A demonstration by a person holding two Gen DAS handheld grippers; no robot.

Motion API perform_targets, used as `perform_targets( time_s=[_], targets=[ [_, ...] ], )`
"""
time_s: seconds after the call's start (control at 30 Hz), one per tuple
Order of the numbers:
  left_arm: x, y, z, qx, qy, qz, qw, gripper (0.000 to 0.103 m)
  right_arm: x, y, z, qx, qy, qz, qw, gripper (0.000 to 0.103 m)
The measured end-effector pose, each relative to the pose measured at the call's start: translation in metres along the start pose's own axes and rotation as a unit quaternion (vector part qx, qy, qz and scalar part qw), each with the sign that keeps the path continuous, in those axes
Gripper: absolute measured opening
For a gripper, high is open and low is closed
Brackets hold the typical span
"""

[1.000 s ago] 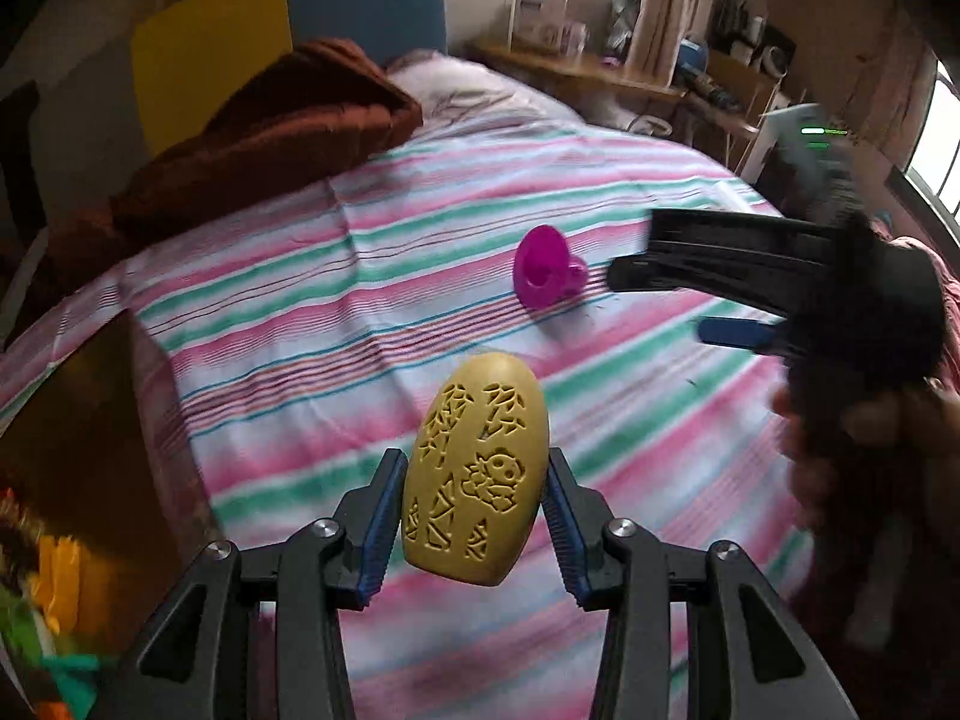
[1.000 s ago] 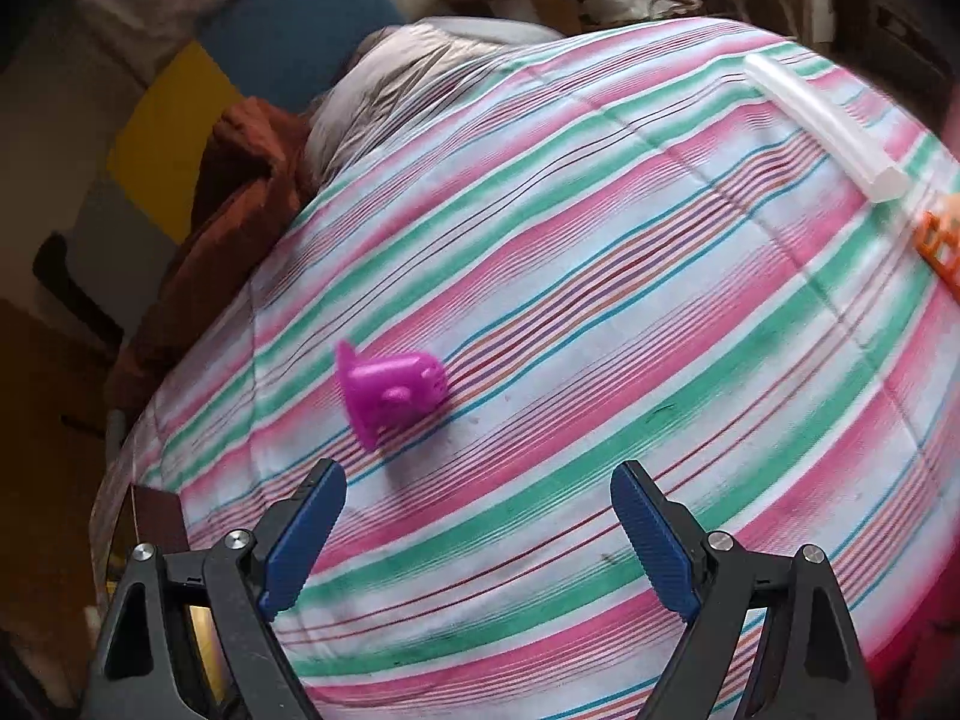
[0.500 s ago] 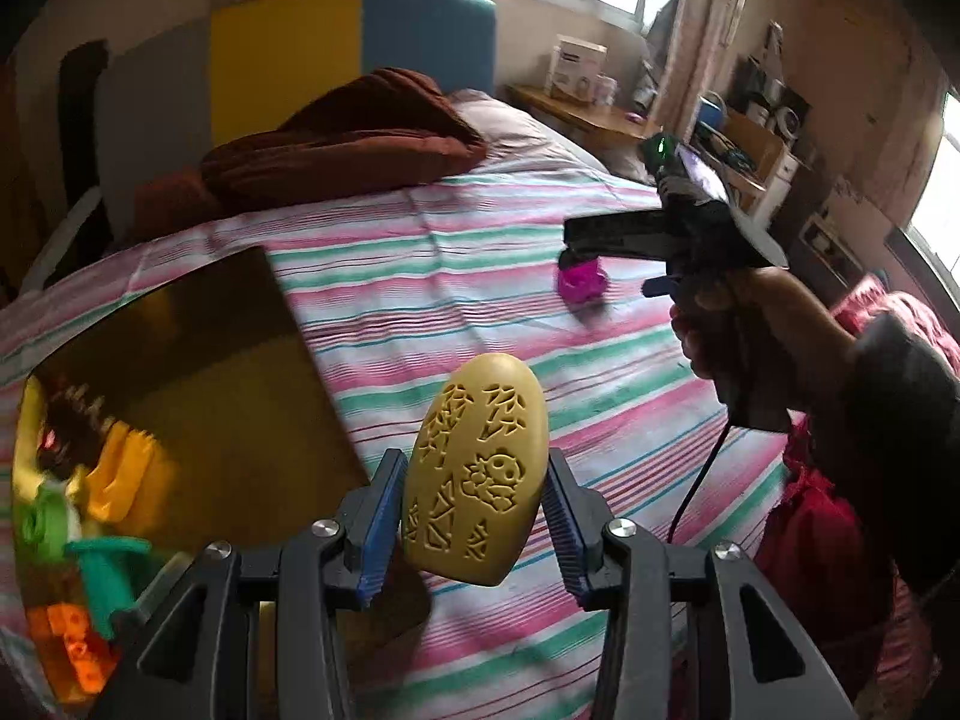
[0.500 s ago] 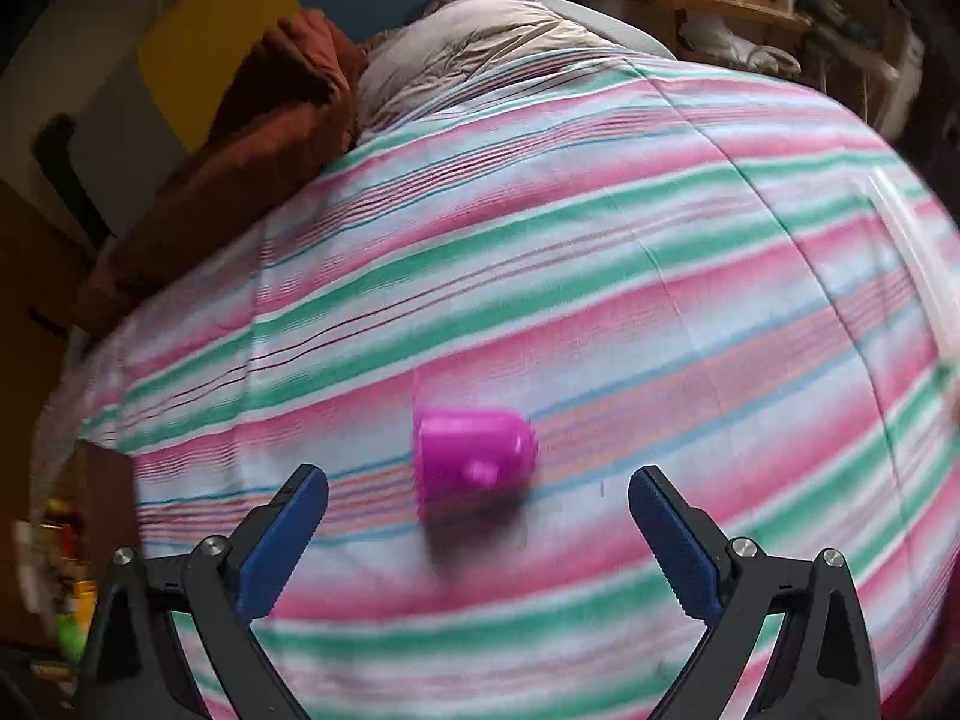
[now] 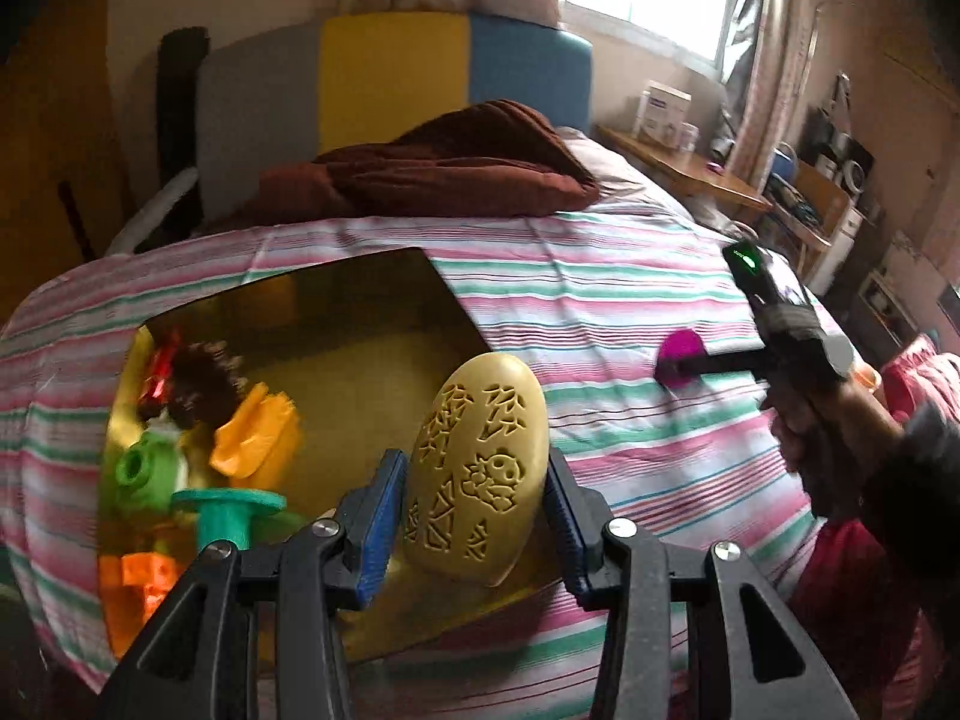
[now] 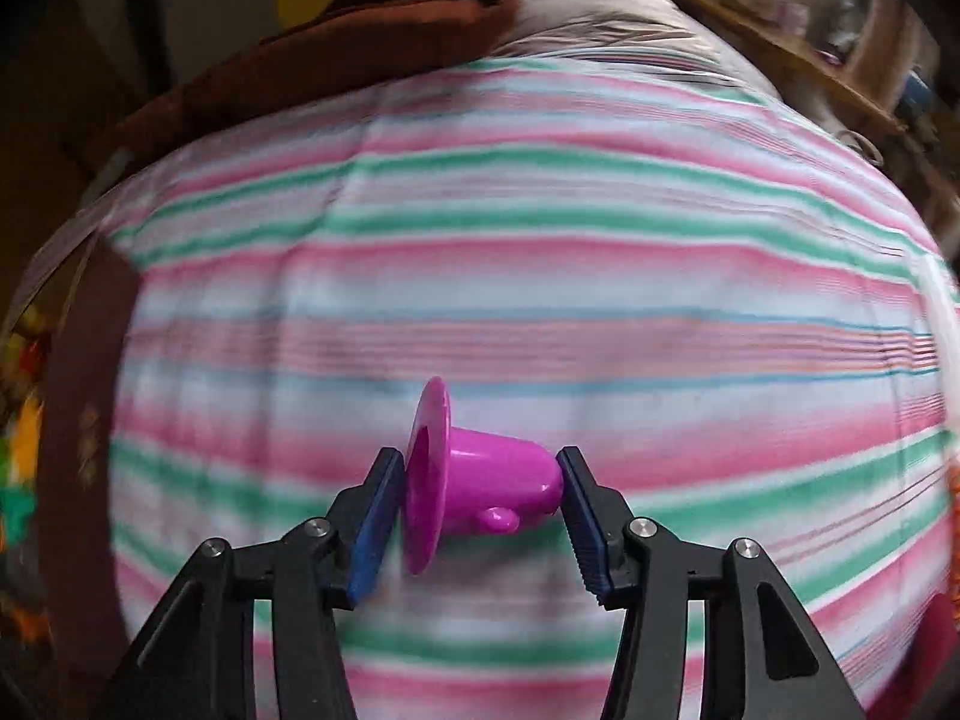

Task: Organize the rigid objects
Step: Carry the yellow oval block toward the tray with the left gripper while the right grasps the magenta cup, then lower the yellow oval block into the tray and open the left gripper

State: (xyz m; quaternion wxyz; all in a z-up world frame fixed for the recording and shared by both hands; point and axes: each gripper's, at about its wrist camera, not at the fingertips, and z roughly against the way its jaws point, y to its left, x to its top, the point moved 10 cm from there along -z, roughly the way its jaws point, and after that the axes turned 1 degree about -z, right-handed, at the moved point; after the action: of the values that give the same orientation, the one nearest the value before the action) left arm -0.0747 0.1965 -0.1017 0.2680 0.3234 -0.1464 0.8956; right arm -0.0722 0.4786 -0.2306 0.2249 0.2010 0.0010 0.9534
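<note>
Both rigid: embossed oval [image 5: 480, 471], flanged cup [image 6: 474, 480].

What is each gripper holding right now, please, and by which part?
Left gripper: yellow embossed egg-shaped toy, gripped across its lower sides. Right gripper: magenta cup-shaped toy, fingers on its flange and closed end.

A bed covered by a striped sheet [image 5: 600, 300] in pink, green, white and thin blue bands carries the objects. Directly on the sheet lie a brown blanket [image 5: 456, 168] bunched at the head end with a pale pillow [image 5: 618, 165] beside it, a shallow gold-coloured tray [image 5: 360, 324] toward the left edge holding a heap of coloured plastic toys [image 5: 198, 450], and a magenta flanged cup [image 6: 480, 474] lying on its side near the middle. At the sheet's far right edge an orange item [image 6: 953, 486] is partly visible, too cropped to identify.
</note>
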Motion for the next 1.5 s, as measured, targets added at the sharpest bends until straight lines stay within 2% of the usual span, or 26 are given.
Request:
perform_targets(
  time_s=[0.13,0.33,0.93,1.3,1.5],
  targets=[
    [-0.005,0.018,0.009,0.02,-0.006,0.015,0.9997,0.045,-0.016,0.011,0.004,-0.022,-0.021,0.046,0.999,0.054],
    [-0.016,0.043,0.028,0.051,-0.021,0.028,0.9981,0.045,-0.018,0.009,0.005,-0.017,-0.046,0.06,0.997,0.055],
    [-0.041,0.107,0.068,0.11,-0.042,0.081,0.9897,0.045,-0.014,0.015,0.001,-0.025,-0.071,0.078,0.994,0.055],
    [-0.062,0.15,0.074,0.136,-0.032,0.126,0.9821,0.045,-0.013,0.015,0.0,-0.032,-0.072,0.086,0.993,0.054],
    [-0.063,0.155,0.068,0.124,-0.022,0.144,0.9816,0.045,-0.012,0.016,-0.001,-0.036,-0.072,0.092,0.992,0.054]
  ],
)
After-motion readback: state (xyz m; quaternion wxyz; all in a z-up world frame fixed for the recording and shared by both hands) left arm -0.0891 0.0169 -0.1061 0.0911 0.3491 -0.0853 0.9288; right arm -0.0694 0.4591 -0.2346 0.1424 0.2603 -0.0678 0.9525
